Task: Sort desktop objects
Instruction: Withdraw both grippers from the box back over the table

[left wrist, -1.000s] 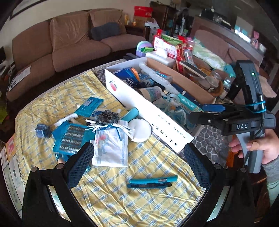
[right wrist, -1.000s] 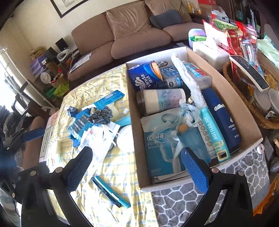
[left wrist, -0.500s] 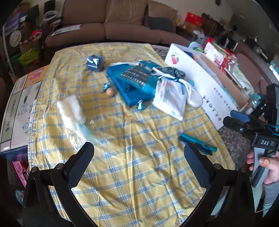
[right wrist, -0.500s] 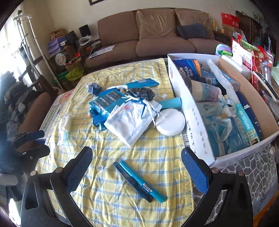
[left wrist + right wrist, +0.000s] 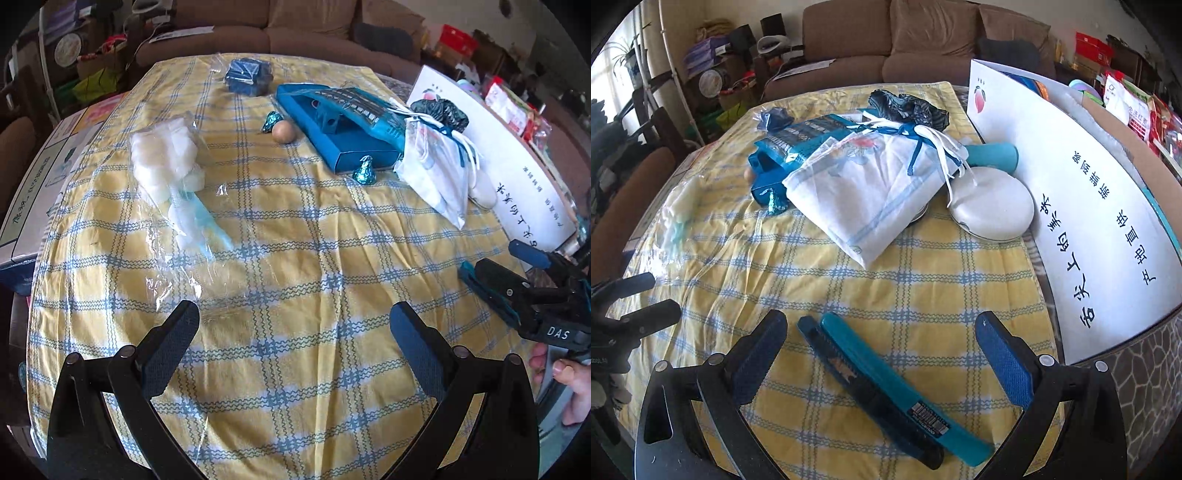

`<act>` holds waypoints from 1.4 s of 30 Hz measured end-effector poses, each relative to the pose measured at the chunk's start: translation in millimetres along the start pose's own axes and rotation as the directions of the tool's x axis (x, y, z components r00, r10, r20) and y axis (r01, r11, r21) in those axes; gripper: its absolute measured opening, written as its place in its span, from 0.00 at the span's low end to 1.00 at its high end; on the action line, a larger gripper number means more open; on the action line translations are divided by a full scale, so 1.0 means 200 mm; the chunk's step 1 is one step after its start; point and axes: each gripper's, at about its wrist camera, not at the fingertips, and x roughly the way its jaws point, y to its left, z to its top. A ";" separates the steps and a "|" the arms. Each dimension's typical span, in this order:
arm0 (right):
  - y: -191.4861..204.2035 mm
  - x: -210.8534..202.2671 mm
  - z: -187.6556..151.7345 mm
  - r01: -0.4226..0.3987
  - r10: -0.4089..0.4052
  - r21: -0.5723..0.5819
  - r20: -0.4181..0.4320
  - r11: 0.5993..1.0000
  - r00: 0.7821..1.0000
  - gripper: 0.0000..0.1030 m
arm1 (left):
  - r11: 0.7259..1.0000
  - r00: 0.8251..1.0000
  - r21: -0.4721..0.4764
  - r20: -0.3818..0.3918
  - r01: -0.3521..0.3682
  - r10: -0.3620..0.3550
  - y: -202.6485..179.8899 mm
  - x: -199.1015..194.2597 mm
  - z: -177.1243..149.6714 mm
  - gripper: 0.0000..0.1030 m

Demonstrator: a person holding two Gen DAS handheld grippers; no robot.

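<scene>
My right gripper is open and low over the yellow checked cloth, with a teal and black utility knife lying between its fingers. It also shows in the left wrist view, over the knife. My left gripper is open and empty above bare cloth. A clear bag of white cotton pads lies ahead of it to the left. A white drawstring pouch, a blue box, a white round case and a teal tube lie piled further back.
A big white cardboard box with printed characters stands along the right edge of the table. A dark blue cube, a wooden ball and two foil candies lie on the cloth. A brown sofa stands behind.
Both grippers have swung left and down from the box toward the cloth. The right gripper has come down close around the utility knife. The left gripper now faces the cotton pad bag.
</scene>
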 end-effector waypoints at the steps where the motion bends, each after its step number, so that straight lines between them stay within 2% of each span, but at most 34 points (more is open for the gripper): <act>1: 0.01 0.01 0.00 0.008 -0.008 -0.017 0.003 1.000 1.000 1.00 | 1.000 1.000 -0.003 -0.002 -0.007 0.007 0.00 0.01 0.00 1.00; 8: 0.09 0.12 -0.01 0.049 -0.052 -0.066 -0.036 0.997 0.998 1.00 | 0.999 0.999 -0.010 0.022 -0.048 0.048 0.00 0.05 0.02 1.00; 10: 0.09 0.15 -0.01 0.058 -0.061 -0.056 -0.057 0.997 0.996 1.00 | 0.997 0.996 0.015 0.037 -0.081 0.081 -0.02 0.06 0.01 1.00; 12: 0.06 0.16 -0.02 0.051 -0.051 -0.004 -0.043 0.999 0.998 1.00 | 0.990 0.990 0.051 0.063 -0.129 0.126 -0.05 0.08 -0.01 1.00; 14: 0.07 0.16 -0.03 0.063 -0.064 -0.014 -0.025 0.998 0.998 1.00 | 0.984 0.985 0.072 0.073 -0.164 0.158 -0.08 0.08 -0.02 1.00; 42: 0.07 0.15 -0.04 0.054 -0.055 -0.006 -0.019 0.998 0.998 1.00 | 0.986 0.986 0.066 0.074 -0.153 0.148 -0.07 0.09 -0.01 1.00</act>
